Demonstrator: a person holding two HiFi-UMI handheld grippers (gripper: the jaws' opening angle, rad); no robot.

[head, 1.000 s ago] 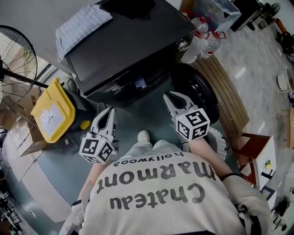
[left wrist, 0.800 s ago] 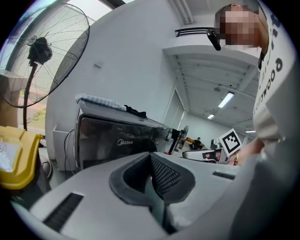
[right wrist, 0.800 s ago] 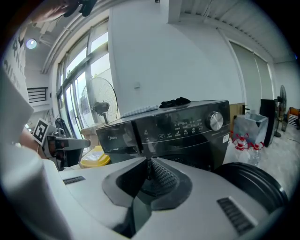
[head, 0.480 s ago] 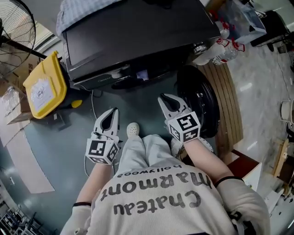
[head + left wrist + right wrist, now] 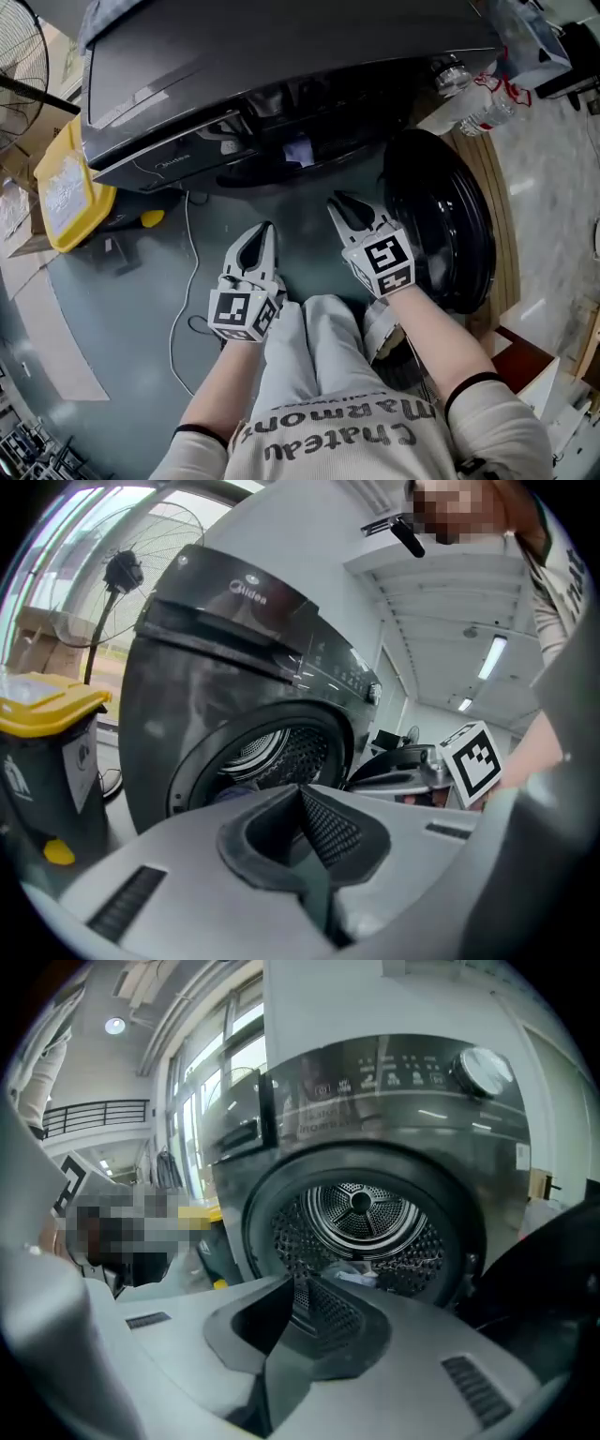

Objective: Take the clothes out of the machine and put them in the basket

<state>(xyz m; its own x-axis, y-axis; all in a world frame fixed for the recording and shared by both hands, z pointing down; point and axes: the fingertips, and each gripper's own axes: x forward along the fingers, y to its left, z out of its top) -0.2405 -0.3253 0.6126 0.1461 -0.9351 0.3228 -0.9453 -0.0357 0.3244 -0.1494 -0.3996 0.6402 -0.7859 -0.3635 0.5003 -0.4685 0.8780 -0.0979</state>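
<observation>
The dark front-loading machine stands with its round door swung open to the right. Pale clothes lie at the bottom of the drum, and the right gripper view shows these clothes under the perforated steel wall. My left gripper is shut and empty, low in front of the opening. My right gripper is also shut and empty, a little closer to the drum and beside the door. Along its closed jaws, the left gripper faces the drum mouth from the left. The right gripper faces straight in.
A bin with a yellow lid stands left of the machine, with a floor fan behind it. A cable trails over the grey floor. Water bottles sit at the right. The person's legs are between the grippers.
Both grippers and the head have sunk low in front of the machine. The drum opening now fills more of the view. Both pairs of jaws stayed shut.
</observation>
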